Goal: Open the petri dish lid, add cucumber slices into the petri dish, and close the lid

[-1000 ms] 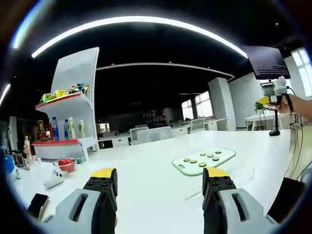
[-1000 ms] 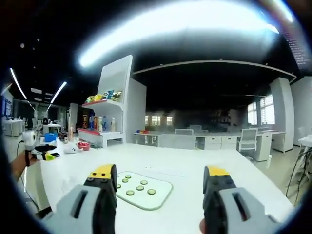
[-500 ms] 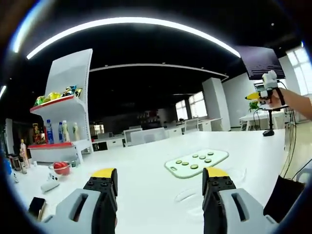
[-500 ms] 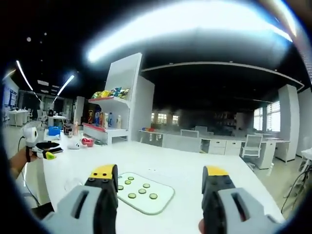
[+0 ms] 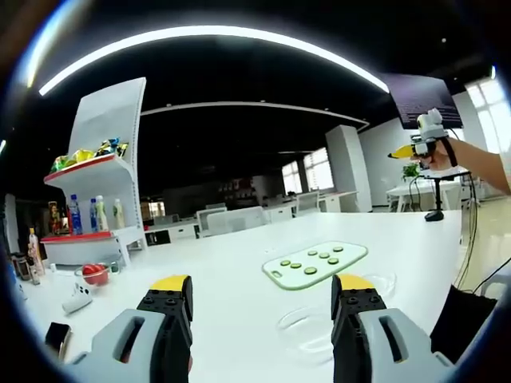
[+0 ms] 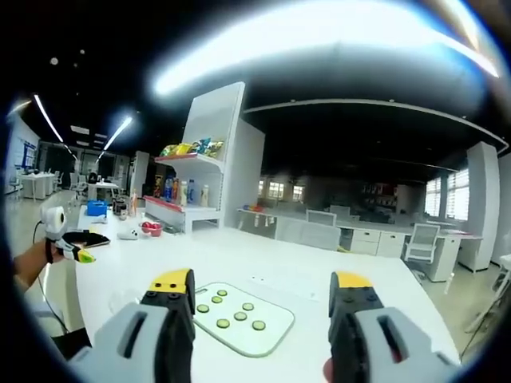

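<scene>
In the left gripper view, the left gripper (image 5: 261,299) hangs with jaws spread and empty above the clear petri dish (image 5: 319,323) on the table (image 5: 231,263), near the cutting board (image 5: 315,264) of cucumber slices (image 5: 310,270). The dish looks light, slick and brittle; its lid is best pinched at the rim. In the right gripper view, the right gripper (image 6: 261,297) is likewise spread, holding nothing, over the board.

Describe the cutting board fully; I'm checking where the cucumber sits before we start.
The cutting board is a pale green rounded rectangle, plastic by the look of it, lying flat on the white table. About seven round cucumber slices lie spread on it. Neither gripper touches it; the clear petri dish sits beside it, nearer the left gripper.
</scene>
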`<state>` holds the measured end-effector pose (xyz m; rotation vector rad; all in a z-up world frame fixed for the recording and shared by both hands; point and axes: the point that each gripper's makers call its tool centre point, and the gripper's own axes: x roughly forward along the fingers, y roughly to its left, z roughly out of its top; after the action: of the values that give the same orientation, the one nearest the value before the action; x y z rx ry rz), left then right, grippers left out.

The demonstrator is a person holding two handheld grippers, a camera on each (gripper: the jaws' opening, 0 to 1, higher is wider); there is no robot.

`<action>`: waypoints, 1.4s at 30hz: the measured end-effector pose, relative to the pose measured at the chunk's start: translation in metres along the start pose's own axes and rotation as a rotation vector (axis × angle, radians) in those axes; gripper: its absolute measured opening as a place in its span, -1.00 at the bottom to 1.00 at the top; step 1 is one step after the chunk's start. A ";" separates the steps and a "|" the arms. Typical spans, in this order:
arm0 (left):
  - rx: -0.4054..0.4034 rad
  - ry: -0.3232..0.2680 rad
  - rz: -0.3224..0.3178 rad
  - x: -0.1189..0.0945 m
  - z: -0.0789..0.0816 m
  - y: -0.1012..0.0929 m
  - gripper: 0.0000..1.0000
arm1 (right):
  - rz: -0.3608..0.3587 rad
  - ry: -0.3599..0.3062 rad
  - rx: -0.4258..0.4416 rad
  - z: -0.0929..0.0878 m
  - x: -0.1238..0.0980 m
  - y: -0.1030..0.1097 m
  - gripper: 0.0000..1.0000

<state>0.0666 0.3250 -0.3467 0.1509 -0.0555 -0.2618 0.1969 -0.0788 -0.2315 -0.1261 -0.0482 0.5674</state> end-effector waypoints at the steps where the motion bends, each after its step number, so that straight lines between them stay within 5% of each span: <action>1: 0.004 -0.002 -0.006 0.000 0.001 -0.002 0.41 | 0.003 0.004 -0.005 0.001 0.002 0.002 0.33; 15: 0.000 -0.016 -0.056 0.008 0.006 -0.019 0.41 | 0.044 0.092 -0.050 -0.013 0.037 0.011 0.29; 35: 0.018 0.037 -0.090 0.017 -0.008 -0.028 0.41 | 0.131 0.369 -0.142 -0.083 0.095 0.017 0.22; 36: 0.015 0.046 -0.093 0.018 -0.011 -0.029 0.41 | 0.136 0.414 -0.129 -0.101 0.103 0.020 0.19; 42: 0.012 0.061 -0.099 0.022 -0.015 -0.033 0.41 | 0.144 0.441 -0.120 -0.116 0.112 0.019 0.18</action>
<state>0.0802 0.2900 -0.3658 0.1738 0.0109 -0.3552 0.2902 -0.0149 -0.3478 -0.3713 0.3587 0.6694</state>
